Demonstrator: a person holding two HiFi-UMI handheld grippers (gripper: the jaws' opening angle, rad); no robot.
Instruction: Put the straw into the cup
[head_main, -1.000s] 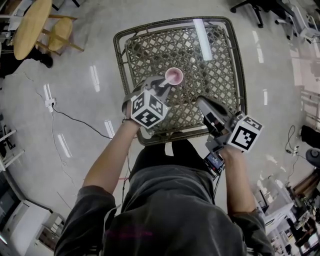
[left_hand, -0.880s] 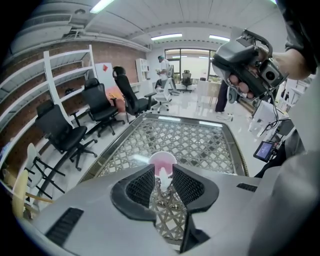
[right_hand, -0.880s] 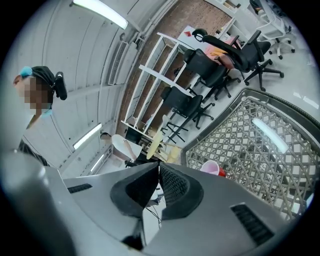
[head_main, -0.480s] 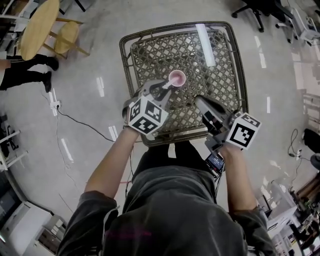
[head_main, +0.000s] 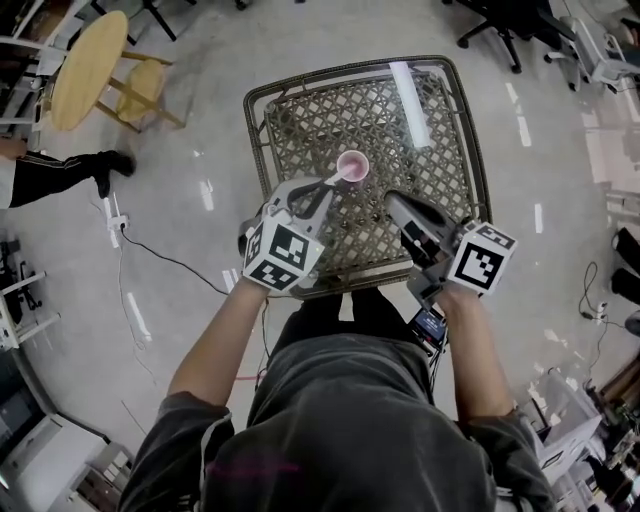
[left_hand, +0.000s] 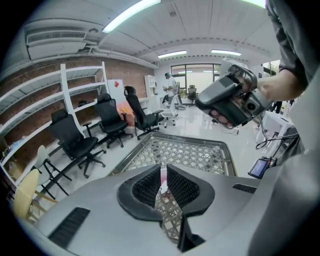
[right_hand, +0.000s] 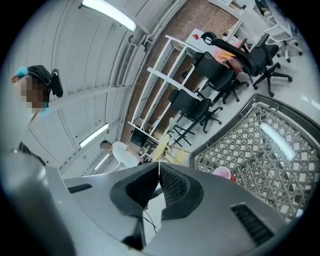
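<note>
**Straw aimed at the cup, just ahead of the left gripper**

We have the left gripper (left_hand: 163, 170) on the straw (left_hand: 162, 181). Its jaws have just been closing and now stand nearly together, with the straw's near end between the pads, which look to press it at the tips. The straw's long axis runs out past the fingertips, forward, downward and a little to the gripper's right.

The cup (head_main: 352, 166) stands upright, mouth up, on the bench (head_main: 440, 120). It is just ahead of the left gripper and slightly to its right, on the line the straw takes. In the head view the straw's far end reaches the cup's near rim. We cannot tell whether it is already inside the mouth.

The right gripper (right_hand: 158, 167) is closed on nothing. The cup lies ahead of it, lower and a little right of its line, farther off than from the left gripper. So the left hand is both the nearer one and the one carrying the straw.

We judge that the coming move turns on the far end staying over the mouth while the slanting straw tips steeper and goes down. A sideways drift could catch the rim and knock the cup.
</note>
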